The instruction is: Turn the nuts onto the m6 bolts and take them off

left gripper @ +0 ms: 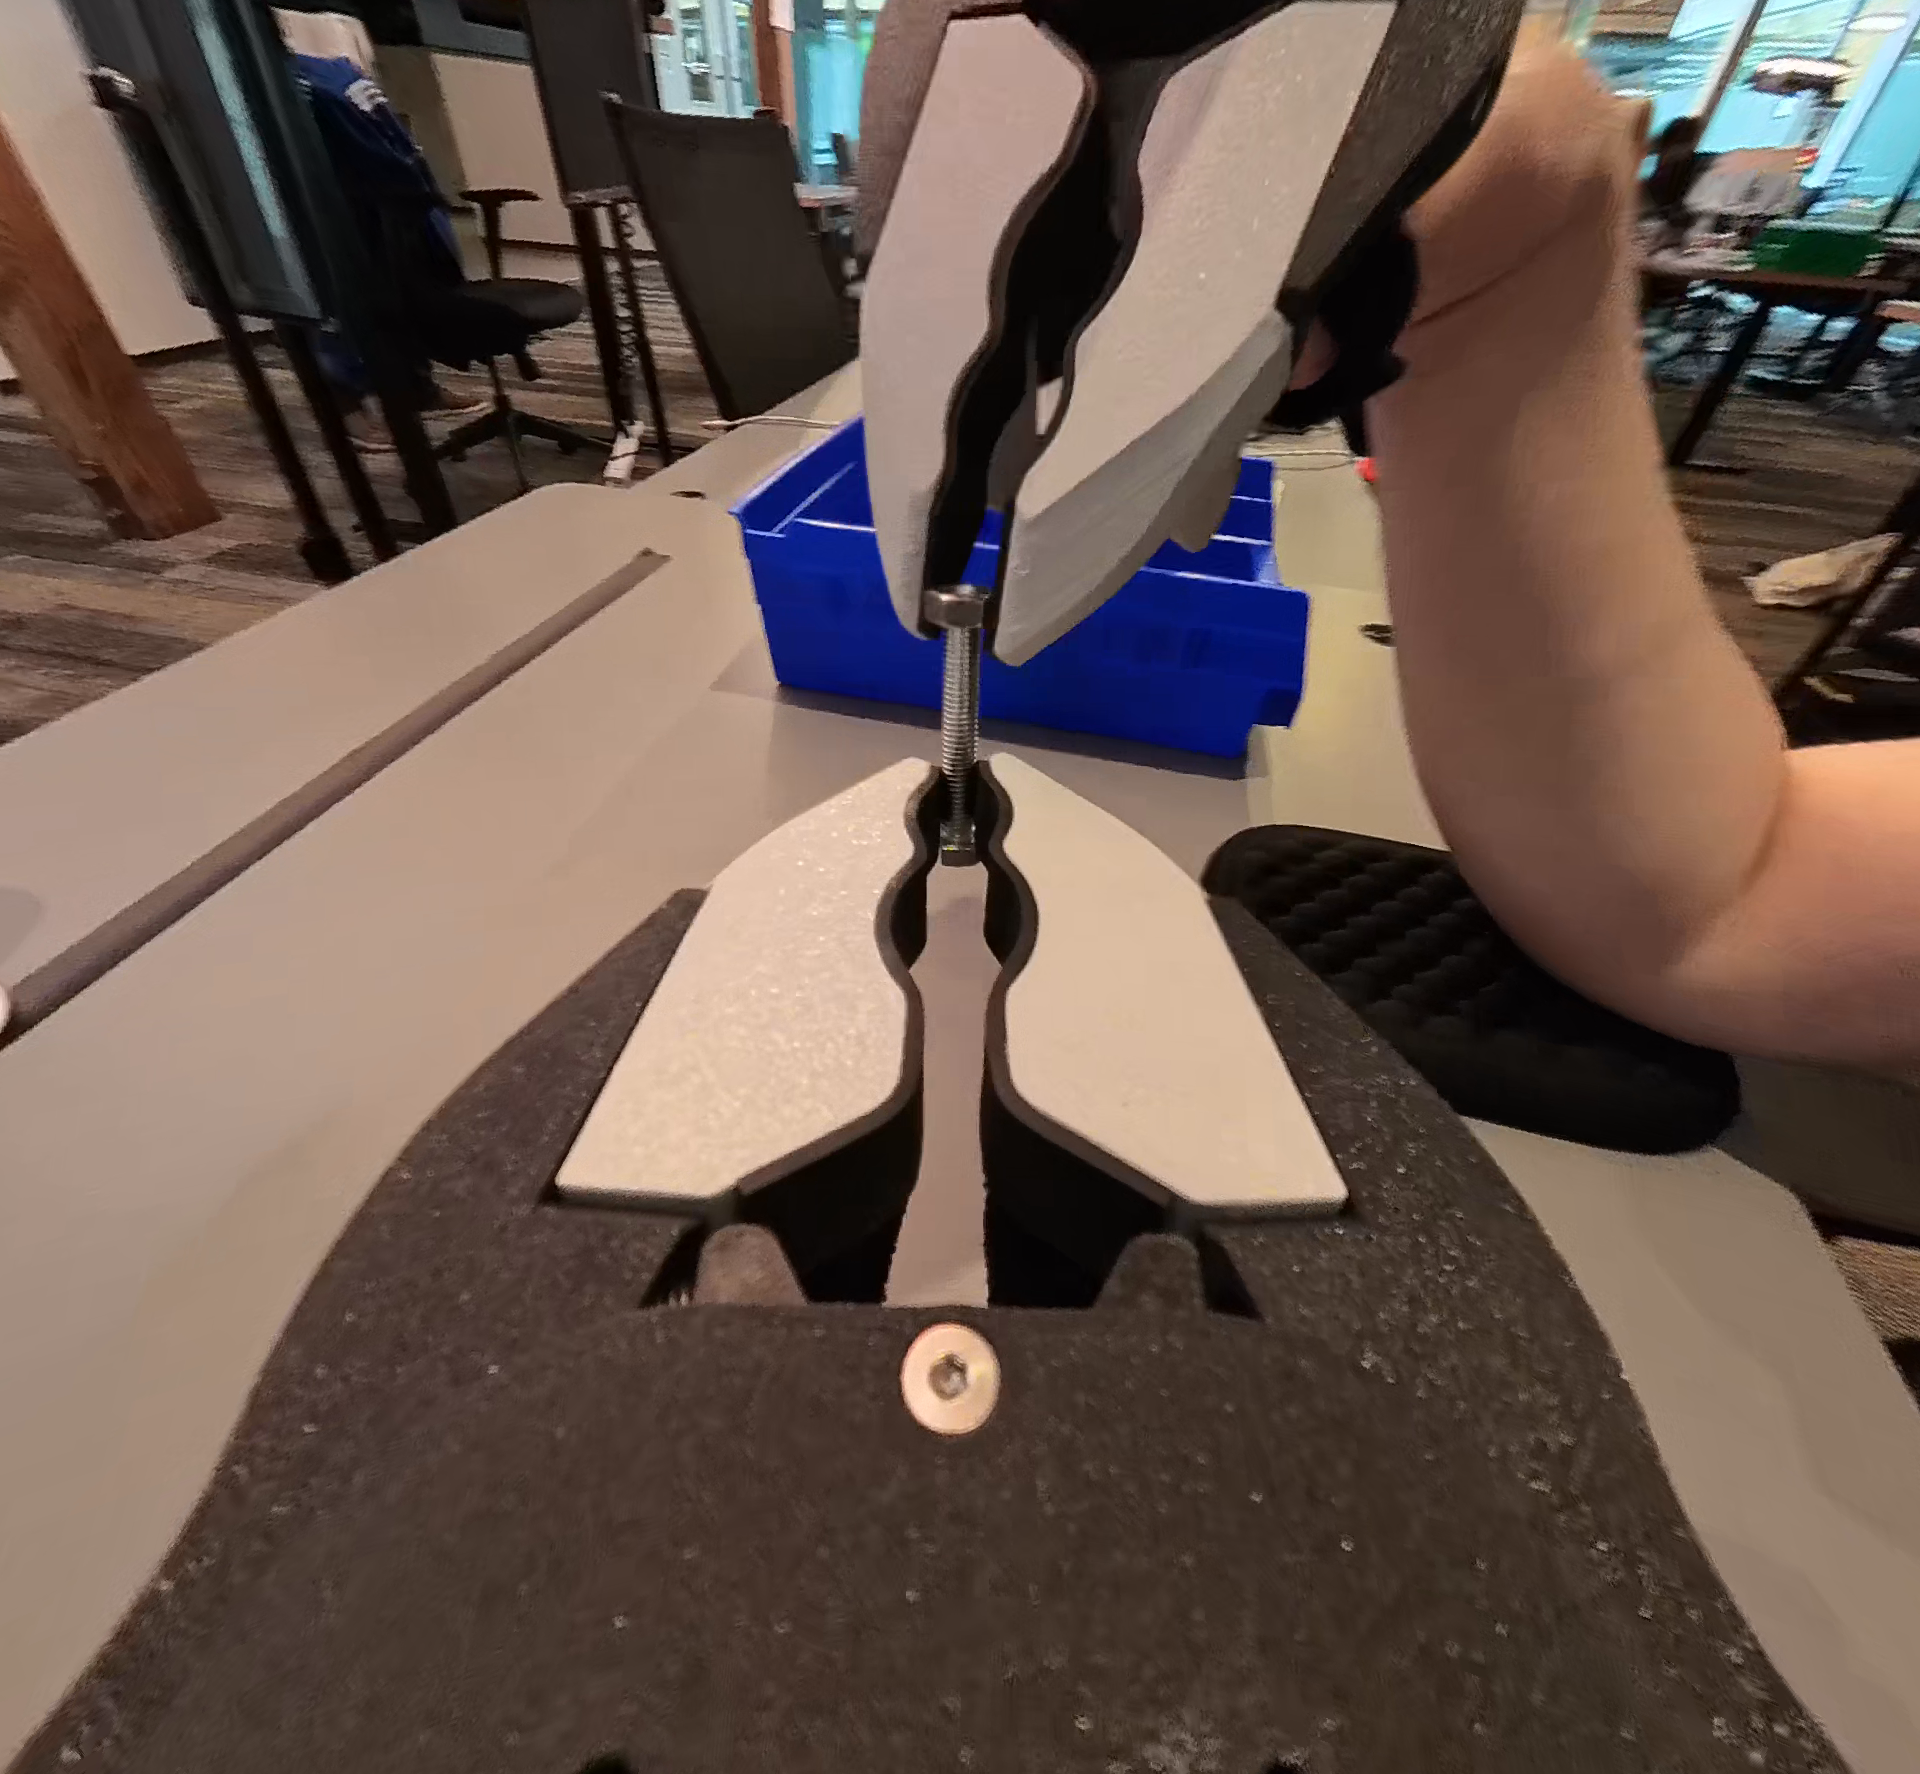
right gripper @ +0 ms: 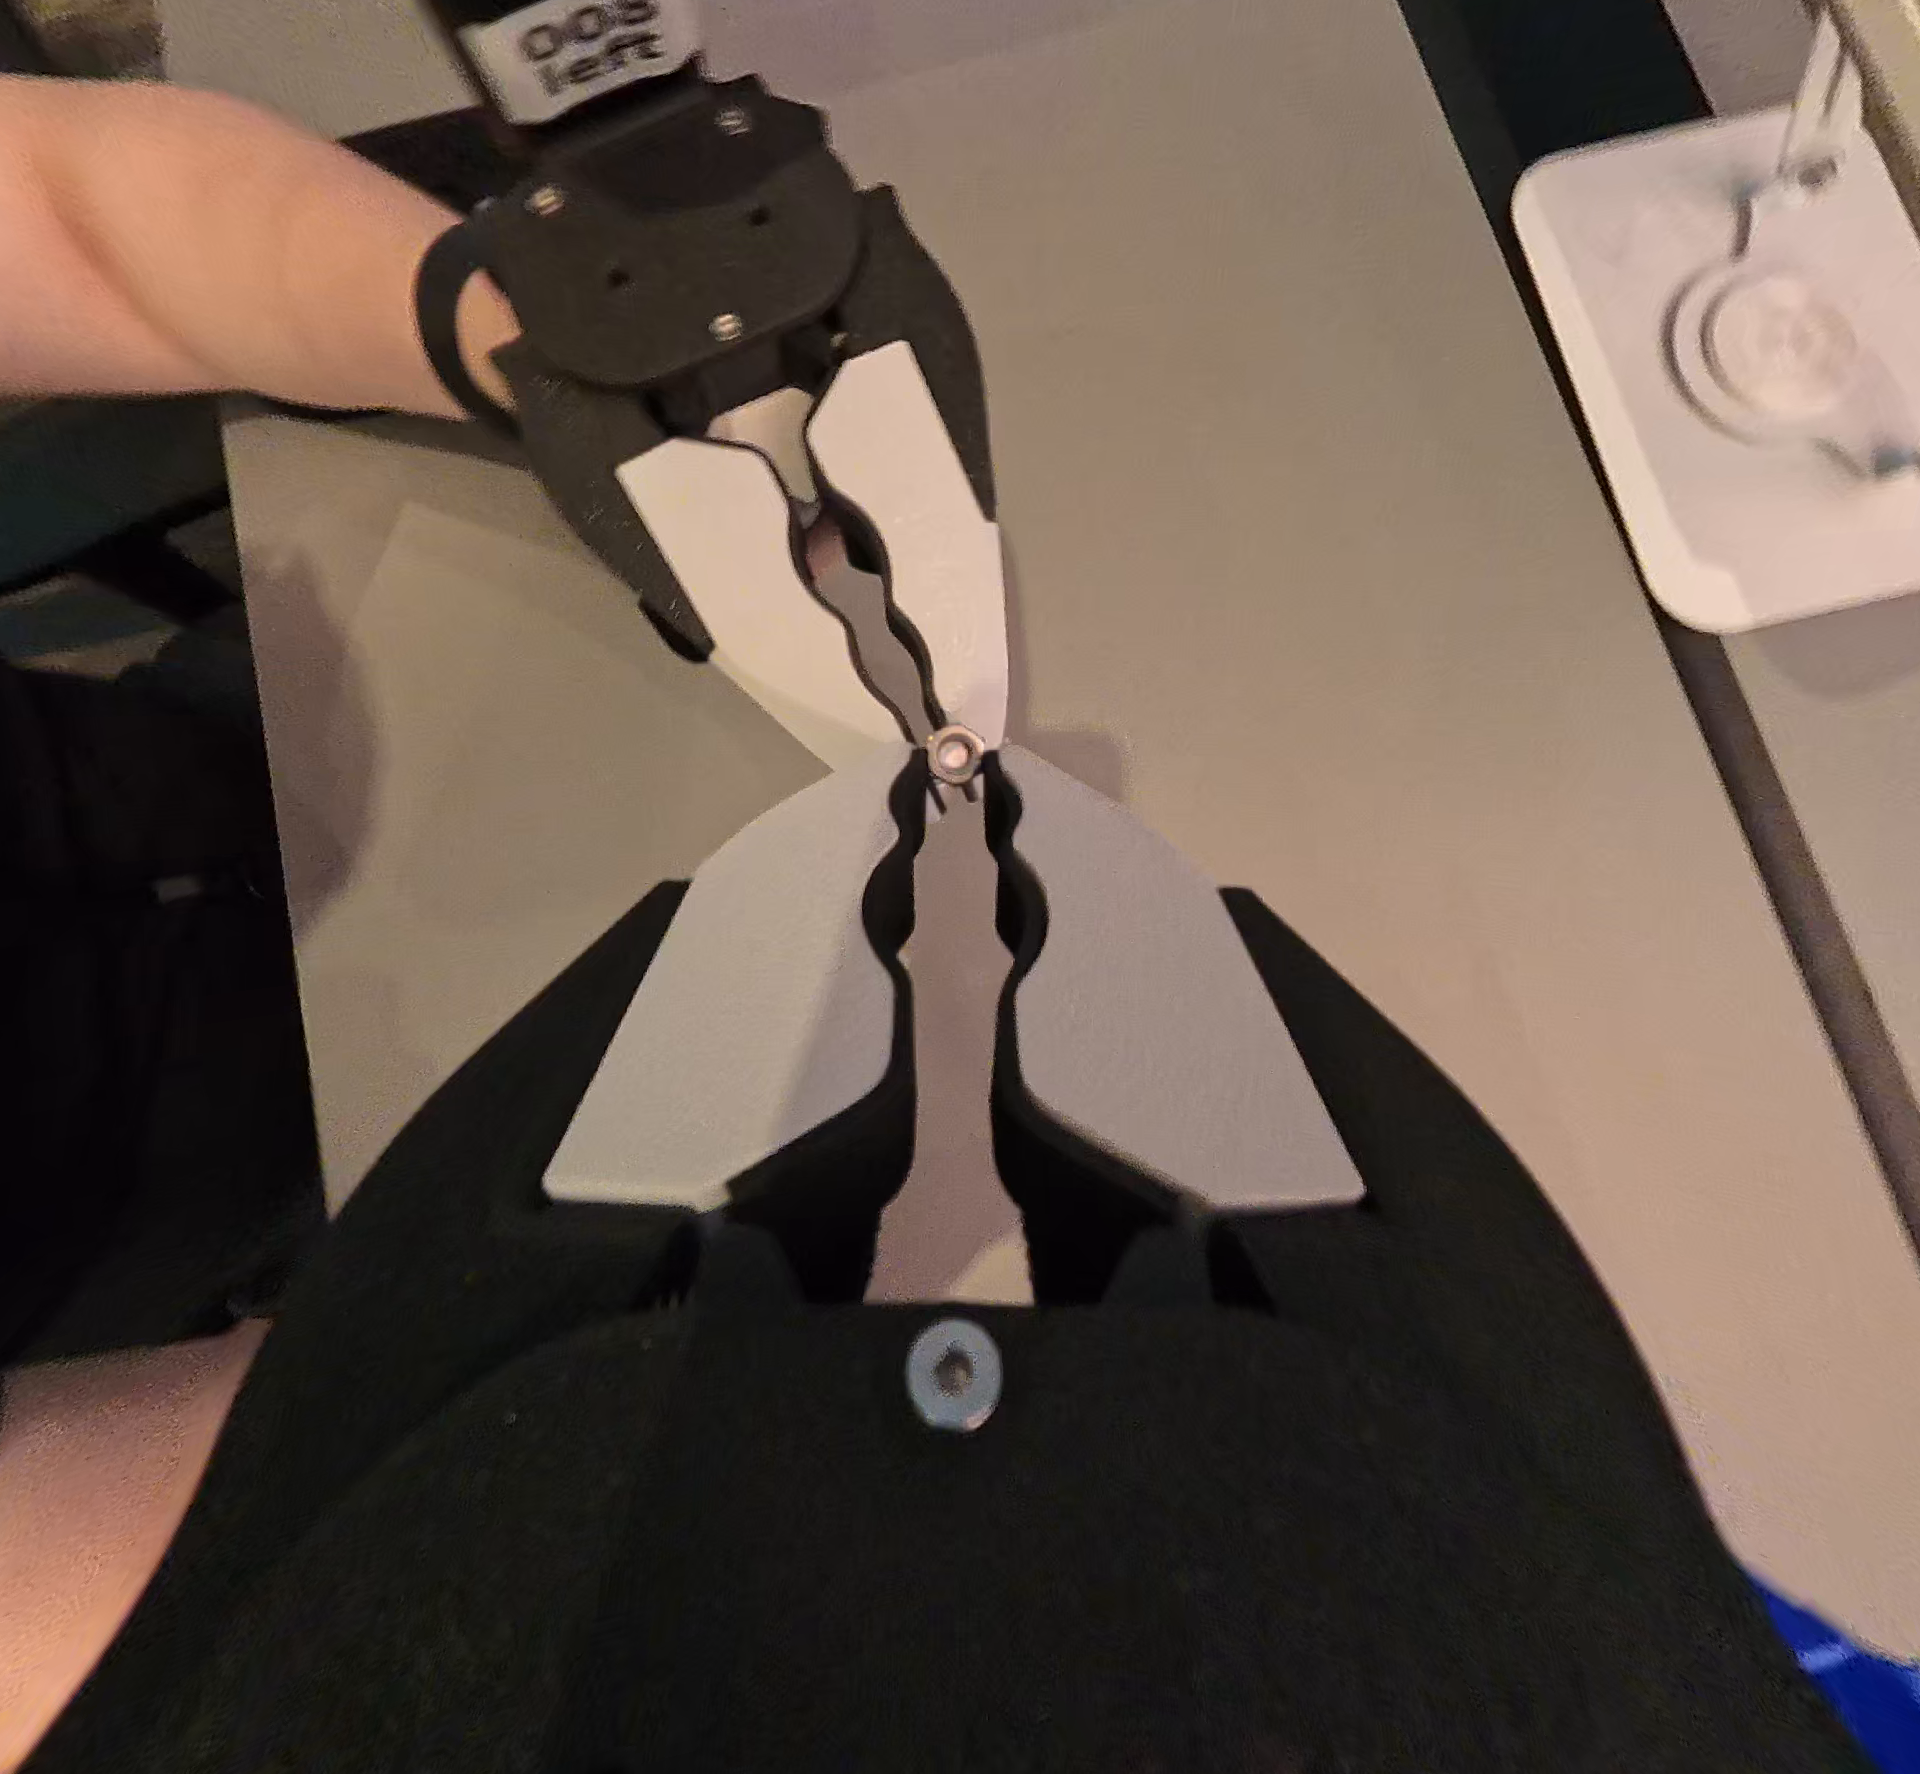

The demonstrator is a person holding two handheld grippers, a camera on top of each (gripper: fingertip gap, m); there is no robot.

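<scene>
A threaded M6 bolt (left gripper: 961,706) stands upright above the grey table (left gripper: 416,841). My left gripper (left gripper: 958,774) is shut on the bolt's lower end, where a hex piece (left gripper: 956,841) sits between its grey fingers. My right gripper (left gripper: 961,638) comes down from above and is shut on the nut (left gripper: 954,600) at the bolt's top end. The right wrist view looks straight down the bolt: the nut (right gripper: 951,756) shows as a hex with a round centre between my right gripper's tips (right gripper: 951,784), and the left gripper (right gripper: 956,722) reaches in from the upper left.
A blue bin (left gripper: 1039,675) stands just behind the bolt. A black mesh pad (left gripper: 1455,976) lies under the person's forearm (left gripper: 1558,633) on the right. A white tray (right gripper: 1714,374) sits at the table's right edge. Office chairs (left gripper: 727,249) stand beyond the table. My left and right fingertips are right by each other.
</scene>
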